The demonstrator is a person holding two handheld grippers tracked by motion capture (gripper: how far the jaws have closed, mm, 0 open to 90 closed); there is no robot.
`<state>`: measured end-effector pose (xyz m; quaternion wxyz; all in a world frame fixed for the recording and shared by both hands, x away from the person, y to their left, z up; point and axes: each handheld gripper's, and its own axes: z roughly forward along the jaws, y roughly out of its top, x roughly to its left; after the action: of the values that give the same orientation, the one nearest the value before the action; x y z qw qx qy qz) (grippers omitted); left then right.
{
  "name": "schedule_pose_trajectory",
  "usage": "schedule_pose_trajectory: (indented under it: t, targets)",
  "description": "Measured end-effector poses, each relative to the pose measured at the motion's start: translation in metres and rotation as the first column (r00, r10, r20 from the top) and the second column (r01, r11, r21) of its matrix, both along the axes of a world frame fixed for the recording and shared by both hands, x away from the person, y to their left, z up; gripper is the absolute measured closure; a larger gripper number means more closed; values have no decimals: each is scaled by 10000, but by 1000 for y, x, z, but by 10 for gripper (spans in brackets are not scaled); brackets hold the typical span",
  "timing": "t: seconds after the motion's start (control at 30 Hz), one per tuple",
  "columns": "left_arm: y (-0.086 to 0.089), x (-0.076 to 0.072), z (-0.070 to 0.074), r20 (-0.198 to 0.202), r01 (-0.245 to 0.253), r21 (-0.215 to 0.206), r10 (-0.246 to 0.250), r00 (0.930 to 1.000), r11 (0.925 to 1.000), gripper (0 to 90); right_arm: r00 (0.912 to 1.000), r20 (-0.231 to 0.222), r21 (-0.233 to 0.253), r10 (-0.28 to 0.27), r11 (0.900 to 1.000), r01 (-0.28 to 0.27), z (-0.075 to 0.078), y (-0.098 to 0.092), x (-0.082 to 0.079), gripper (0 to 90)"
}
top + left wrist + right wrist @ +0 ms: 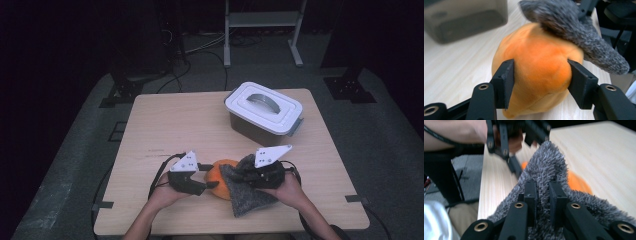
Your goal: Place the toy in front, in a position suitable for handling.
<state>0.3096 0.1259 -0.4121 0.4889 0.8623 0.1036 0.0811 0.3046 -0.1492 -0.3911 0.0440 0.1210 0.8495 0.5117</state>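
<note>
The worktop (165, 125) carries a lidded box (263, 113) near its far right corner, clear of the work. Near the near edge lies the orange plush (537, 67), clamped by the left tool (541, 85) to steady it. The right tool (543, 195), pinched narrow on the grey cloth (549, 167), drapes it over the plush, probably to wrap or wipe it.

Left tongs (540, 83) clamped, right tongs (543, 195) pinched
</note>
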Motion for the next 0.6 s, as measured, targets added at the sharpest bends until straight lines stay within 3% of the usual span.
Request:
schedule_pose_trajectory:
  t: [0.03,0.07,0.1,0.27,0.4,0.53,0.6]
  targets:
    - [0,0,0,0,0,0,0,10000,10000,427,10000,0,0,0,10000,0,0,0,0,778]
    - [-4,-3,1,308,221,162,-226,9993,9996,429,9999,90,161,107,9998,-109,3,5,-2,778]
    - [-4,-4,1,368,230,268,-240,9990,9994,429,9997,198,46,131,9999,-132,4,8,-3,778]
    - [2,-1,-3,162,114,169,-117,9998,9998,437,9999,105,36,-63,10000,63,1,1,2,777]
    - [6,3,-3,-181,35,43,-34,9998,10000,405,9967,-454,100,-669,9977,674,-10,-21,14,775]
    - [9,7,2,-1152,202,-698,-281,9929,9974,309,9972,-409,183,-633,9978,641,-13,-16,11,774]
    - [8,6,3,-1116,194,-744,-277,9934,9970,299,9981,-370,189,-484,9986,492,-13,-12,8,774]
